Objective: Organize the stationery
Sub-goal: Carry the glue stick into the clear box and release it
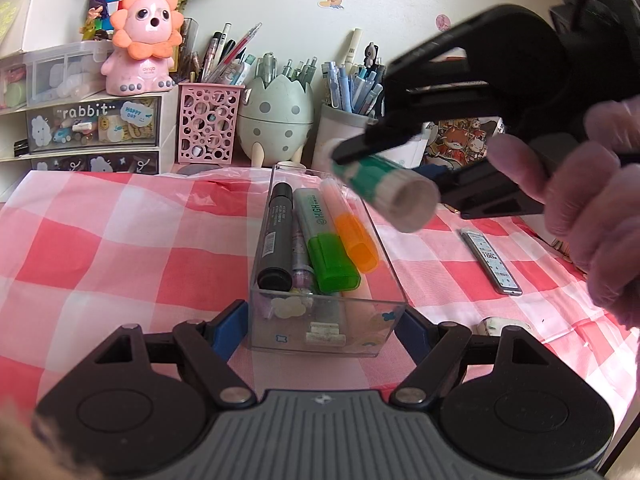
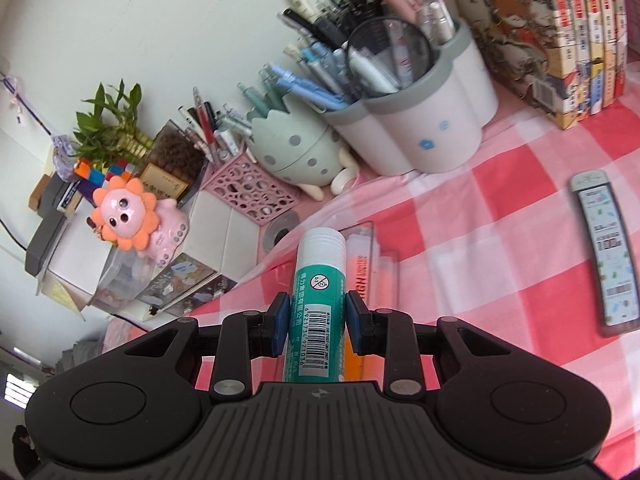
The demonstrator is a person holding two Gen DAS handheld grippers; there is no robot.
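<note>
A clear plastic box (image 1: pixel 326 320) stands on the checked cloth, and my left gripper (image 1: pixel 322 330) is shut on its near end. Inside lie a black marker (image 1: pixel 276 236), a green highlighter (image 1: pixel 326 248) and an orange highlighter (image 1: pixel 352 232). My right gripper (image 2: pixel 318 326) is shut on a green and white glue stick (image 2: pixel 318 292). In the left wrist view that glue stick (image 1: pixel 384 186) hangs above the box's far right corner, held by the right gripper (image 1: pixel 404 152) and a gloved hand (image 1: pixel 592 200). The box (image 2: pixel 384 260) shows just past the glue stick in the right wrist view.
A flat lead-refill case (image 1: pixel 492 260) (image 2: pixel 610 252) lies on the cloth to the right of the box. An eraser (image 1: pixel 502 326) lies near the right finger. Pen holders (image 1: pixel 206 120) (image 2: pixel 420 120), an egg-shaped holder (image 1: pixel 276 116), small drawers (image 1: pixel 92 124) and books (image 2: pixel 560 32) line the back.
</note>
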